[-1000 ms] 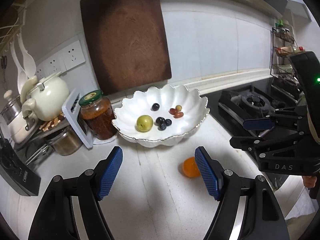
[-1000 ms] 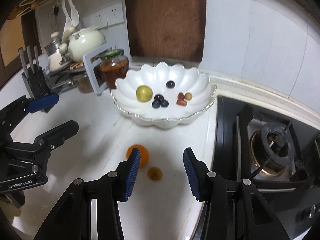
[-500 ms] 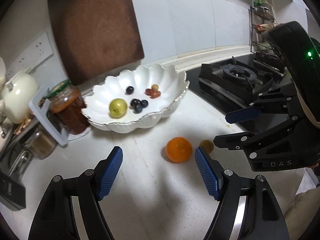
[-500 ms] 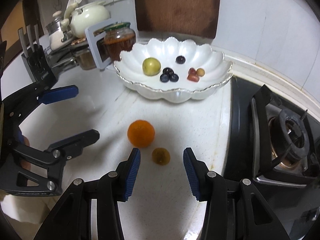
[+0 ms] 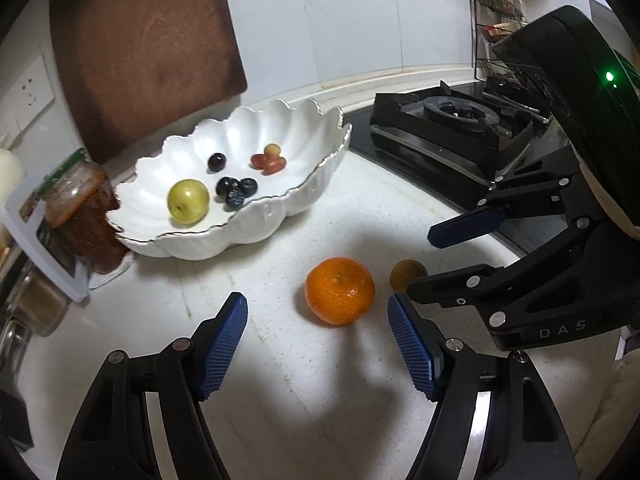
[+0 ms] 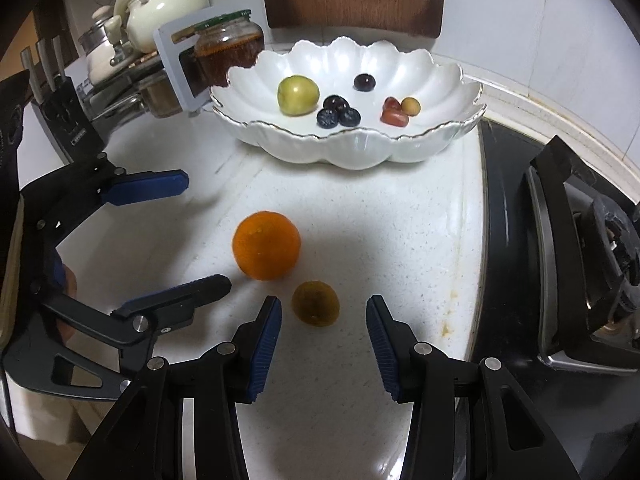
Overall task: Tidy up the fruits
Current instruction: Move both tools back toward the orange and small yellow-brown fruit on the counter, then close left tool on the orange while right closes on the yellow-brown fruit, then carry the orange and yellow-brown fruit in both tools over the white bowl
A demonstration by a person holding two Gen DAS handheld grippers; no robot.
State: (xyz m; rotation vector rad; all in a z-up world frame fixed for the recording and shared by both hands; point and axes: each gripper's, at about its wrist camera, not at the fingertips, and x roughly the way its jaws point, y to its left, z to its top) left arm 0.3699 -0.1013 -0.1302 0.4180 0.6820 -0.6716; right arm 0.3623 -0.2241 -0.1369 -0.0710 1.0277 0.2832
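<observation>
An orange mandarin (image 5: 340,290) lies on the white counter, also in the right wrist view (image 6: 266,250). A small brownish-yellow fruit (image 6: 315,303) lies beside it, partly hidden in the left wrist view (image 5: 407,272). My left gripper (image 5: 318,336) is open, the mandarin just ahead between its fingers. My right gripper (image 6: 323,338) is open, the small fruit just ahead between its fingertips. A white scalloped bowl (image 5: 312,184) behind holds a green fruit (image 5: 188,201), dark berries and small red and yellow fruits; it also shows in the right wrist view (image 6: 360,148).
A black gas stove (image 6: 572,264) borders the counter on the right. A jar (image 5: 82,216), a white rack, a teapot (image 6: 164,4) and a knife block (image 6: 60,120) stand to the left. A wooden cutting board (image 5: 136,48) leans on the wall.
Both grippers have moved forward and down toward the counter. The mandarin and the small fruit now sit closer, between the open fingers. The fruits have not moved.
</observation>
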